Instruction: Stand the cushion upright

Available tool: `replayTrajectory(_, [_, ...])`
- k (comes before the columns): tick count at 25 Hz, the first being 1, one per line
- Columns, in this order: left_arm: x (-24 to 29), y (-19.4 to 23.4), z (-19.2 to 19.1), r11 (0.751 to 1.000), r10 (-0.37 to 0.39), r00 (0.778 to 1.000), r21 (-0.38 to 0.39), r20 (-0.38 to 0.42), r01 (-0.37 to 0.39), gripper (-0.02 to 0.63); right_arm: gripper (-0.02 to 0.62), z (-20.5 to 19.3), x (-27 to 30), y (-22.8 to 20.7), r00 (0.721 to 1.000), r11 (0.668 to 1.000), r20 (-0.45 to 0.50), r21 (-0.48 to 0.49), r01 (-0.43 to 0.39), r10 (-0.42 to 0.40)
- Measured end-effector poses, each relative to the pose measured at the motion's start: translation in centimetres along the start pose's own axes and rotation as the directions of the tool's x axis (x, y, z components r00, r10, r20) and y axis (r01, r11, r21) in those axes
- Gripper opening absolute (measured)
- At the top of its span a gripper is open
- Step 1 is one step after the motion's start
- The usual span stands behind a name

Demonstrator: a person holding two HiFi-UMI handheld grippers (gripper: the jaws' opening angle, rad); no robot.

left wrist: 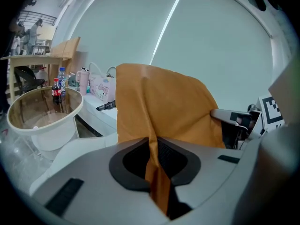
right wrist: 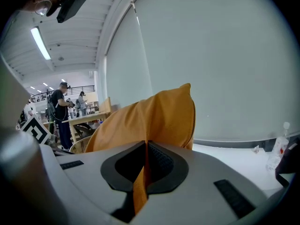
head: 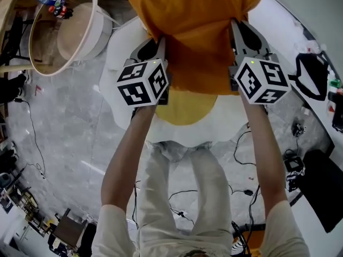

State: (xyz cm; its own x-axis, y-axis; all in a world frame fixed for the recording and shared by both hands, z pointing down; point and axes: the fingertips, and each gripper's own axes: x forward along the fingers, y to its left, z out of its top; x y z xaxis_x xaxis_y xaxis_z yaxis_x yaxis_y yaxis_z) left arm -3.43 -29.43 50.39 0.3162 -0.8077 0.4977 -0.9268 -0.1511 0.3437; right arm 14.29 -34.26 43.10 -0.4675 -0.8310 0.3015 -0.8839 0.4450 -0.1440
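Cushion pinched by its fabric in left gripper and right gripper, both arms outstretched.

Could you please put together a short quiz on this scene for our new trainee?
1. True or false: the left gripper is open and empty.
2. What does the right gripper pinch? A. the orange cushion B. a towel C. a cable
3. What do the small bottles stand on?
Key: 1 false, it is shut on the orange cushion. 2 A. 3 the round table.
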Motion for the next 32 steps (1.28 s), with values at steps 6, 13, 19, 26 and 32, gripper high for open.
replayTrajectory(6, [3.2, 0.7, -1.0, 1.000, -0.019, 1.000, 0.016, 0.003, 0.019, 0.049, 0.032, -2.1, 2.0, -2.0, 0.999, 0.999, -0.032, 0.034, 0.024, -0.023])
replayTrajectory(13, [4.0, 0.3, -2.2, 1.000, -0.009, 1.000, 0.017, -0.019, 0.009, 0.049, 0.032, -3.8, 2.4, -3.2, 0.997, 0.997, -0.064, 0.055, 0.048, -0.044])
replayTrajectory(19, [3.2, 0.4, -5.2, 0.999, 0.029, 0.998, 0.041, -0.062, -0.026, 0.050, 0.032, -6.3, 0.6, -2.4, 0.989, 0.998, -0.130, -0.016, 0.068, -0.069])
replayTrajectory(26, [2.5, 0.7, -6.7, 0.999, 0.036, 0.998, 0.038, -0.051, -0.034, 0.089, 0.034, -8.0, -0.9, -2.0, 0.986, 0.996, -0.143, -0.002, 0.086, -0.086])
replayTrajectory(32, [1.3, 0.6, -6.7, 0.997, 0.042, 0.998, 0.066, -0.040, -0.039, 0.146, 0.113, -7.7, -2.1, -2.5, 0.985, 0.992, -0.118, 0.004, 0.125, -0.123])
